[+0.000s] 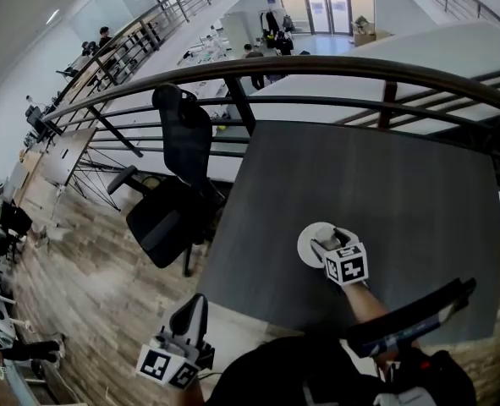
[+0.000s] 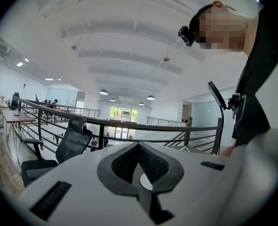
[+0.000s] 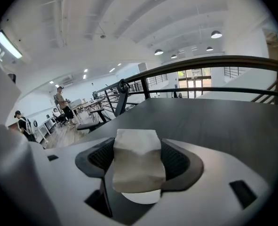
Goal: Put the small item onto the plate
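A small pale paper packet [image 3: 138,161] is pinched upright between the dark pads of my right gripper [image 3: 139,149], which is shut on it. A sliver of the white plate [image 3: 141,197] shows just under the packet. In the head view the right gripper [image 1: 329,244] hangs over the round white plate [image 1: 310,242] on the dark grey table [image 1: 385,184], near its front edge; the packet is hard to make out there. My left gripper [image 1: 190,313] is held low at the left, off the table. Its jaws [image 2: 139,147] are shut with nothing in them and point over the railing.
A black office chair [image 1: 169,201] stands on the wooden floor left of the table. A dark metal railing [image 1: 317,70] runs behind the table. A person's arm and dark clothing [image 1: 376,311] fill the bottom of the head view.
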`<state>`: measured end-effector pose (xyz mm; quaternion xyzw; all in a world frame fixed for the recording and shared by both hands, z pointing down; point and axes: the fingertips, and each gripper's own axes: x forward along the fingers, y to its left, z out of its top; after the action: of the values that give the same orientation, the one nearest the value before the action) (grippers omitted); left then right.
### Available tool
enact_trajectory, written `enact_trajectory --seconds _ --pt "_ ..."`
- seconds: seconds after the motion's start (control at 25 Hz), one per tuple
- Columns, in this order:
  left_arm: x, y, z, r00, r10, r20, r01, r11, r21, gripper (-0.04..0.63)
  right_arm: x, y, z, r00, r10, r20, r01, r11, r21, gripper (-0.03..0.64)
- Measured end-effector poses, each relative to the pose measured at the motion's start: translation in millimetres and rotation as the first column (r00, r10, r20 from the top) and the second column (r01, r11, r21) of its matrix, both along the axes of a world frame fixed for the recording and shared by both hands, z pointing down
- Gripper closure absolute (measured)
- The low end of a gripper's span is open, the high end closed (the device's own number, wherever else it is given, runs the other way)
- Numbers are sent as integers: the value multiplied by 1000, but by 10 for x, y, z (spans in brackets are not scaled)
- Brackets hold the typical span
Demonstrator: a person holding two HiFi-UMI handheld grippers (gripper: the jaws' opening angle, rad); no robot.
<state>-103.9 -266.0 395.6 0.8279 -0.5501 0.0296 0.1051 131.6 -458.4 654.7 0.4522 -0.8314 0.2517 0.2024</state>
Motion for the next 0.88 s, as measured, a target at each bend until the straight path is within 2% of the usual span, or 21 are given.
enact_trajectory --seconds 0.44,0.64,0.88 --pt "-88 10 -16 998 -68 3 68 996 -49 592 -126 -97 576 992 -64 -109 57 996 -65 307" --pt "-132 -21 6 997 -79 11 79 995 -54 592 -209 -56 746 987 -96 -129 81 990 -117 307" --pt "-142 -47 -6 996 -84 7 84 995 -61 592 -238 -20 957 957 -163 -241 136 983 -127 305"
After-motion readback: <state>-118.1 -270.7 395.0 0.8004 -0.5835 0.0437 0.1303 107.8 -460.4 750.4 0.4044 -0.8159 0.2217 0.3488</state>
